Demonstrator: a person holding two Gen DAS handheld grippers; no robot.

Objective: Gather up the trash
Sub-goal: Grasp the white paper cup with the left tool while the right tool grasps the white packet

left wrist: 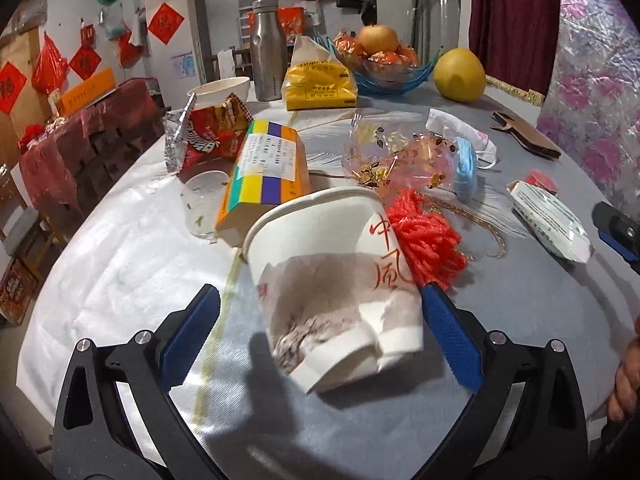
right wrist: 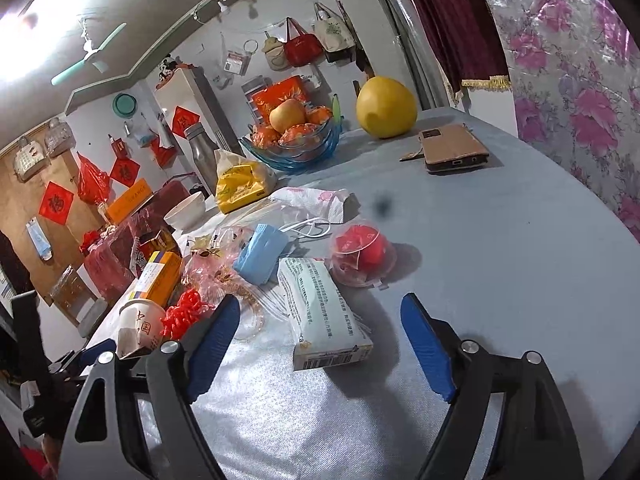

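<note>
Both fingers open: left gripper (left wrist: 318,304) straddles crushed paper cup (left wrist: 336,280), red netting (left wrist: 428,240) beside; right gripper (right wrist: 320,320) nr white packet (right wrist: 320,312).

Lived-in home, cloth-covered dining table (right wrist: 500,240), fruit bowl (right wrist: 296,148), handbags (right wrist: 302,46) hung on wall, red paper decorations (right wrist: 56,202)

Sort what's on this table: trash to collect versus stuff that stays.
Trash: crumpled paper cup, snack wrapper, blue face mask, clear plastic cup, red plastic netting.

Stays: fruit bowl, pomelo, steel bottle, phone case.
</note>
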